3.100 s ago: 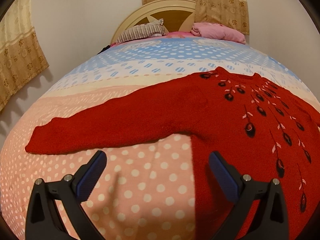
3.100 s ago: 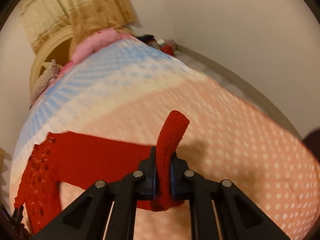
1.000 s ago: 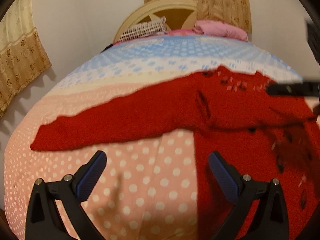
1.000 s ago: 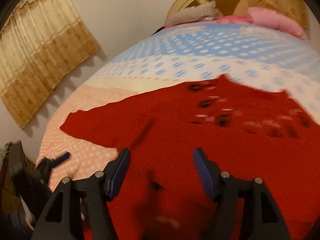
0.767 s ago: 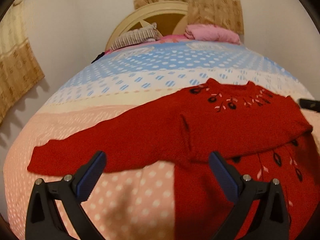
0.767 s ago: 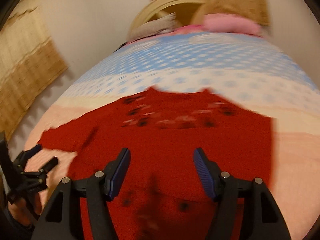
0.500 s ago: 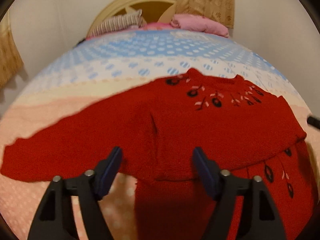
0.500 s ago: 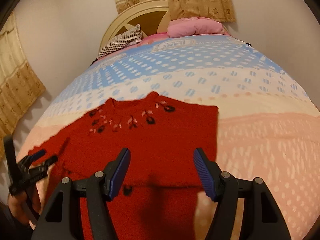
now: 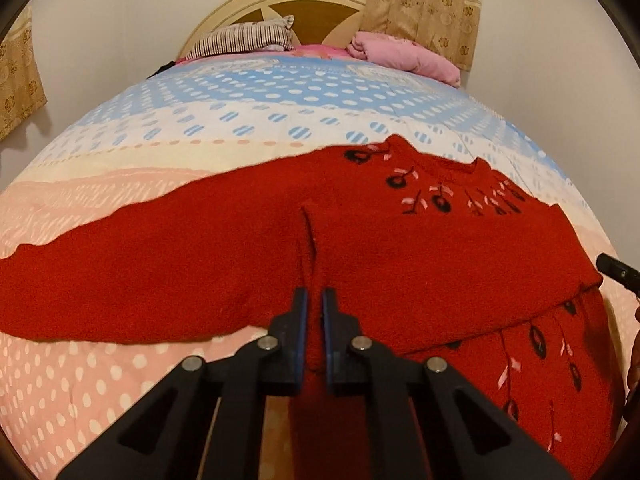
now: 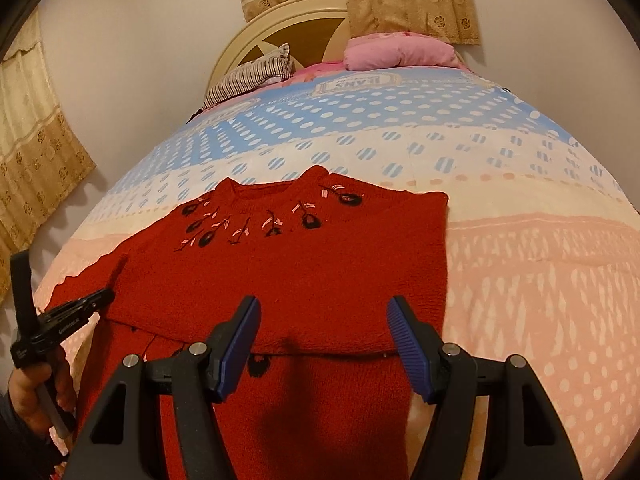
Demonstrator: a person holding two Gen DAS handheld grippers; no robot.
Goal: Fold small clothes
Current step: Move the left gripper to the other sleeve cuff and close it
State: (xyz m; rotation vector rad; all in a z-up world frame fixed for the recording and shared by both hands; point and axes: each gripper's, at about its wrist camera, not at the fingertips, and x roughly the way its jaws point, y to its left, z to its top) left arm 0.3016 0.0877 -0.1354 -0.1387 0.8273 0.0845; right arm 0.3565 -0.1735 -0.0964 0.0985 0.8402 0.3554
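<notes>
A red knit sweater with black and pink embroidery lies flat on the bed; it also shows in the right wrist view. Its right sleeve is folded across the chest. Its left sleeve lies stretched out to the left. My left gripper is shut on the folded sleeve's cuff at the sweater's left side. My right gripper is open and empty, just above the sweater's middle. The left gripper shows in the right wrist view at the sweater's left edge.
The bed has a dotted cover in pink, white and blue bands. A striped pillow and a pink bundle lie by the headboard. Curtains hang on the walls. The right gripper's tip shows at the right edge.
My right gripper carried the right sleeve across the chest, let it go and drew back. My left gripper moved right onto the sweater and closed on the sleeve's cuff.
</notes>
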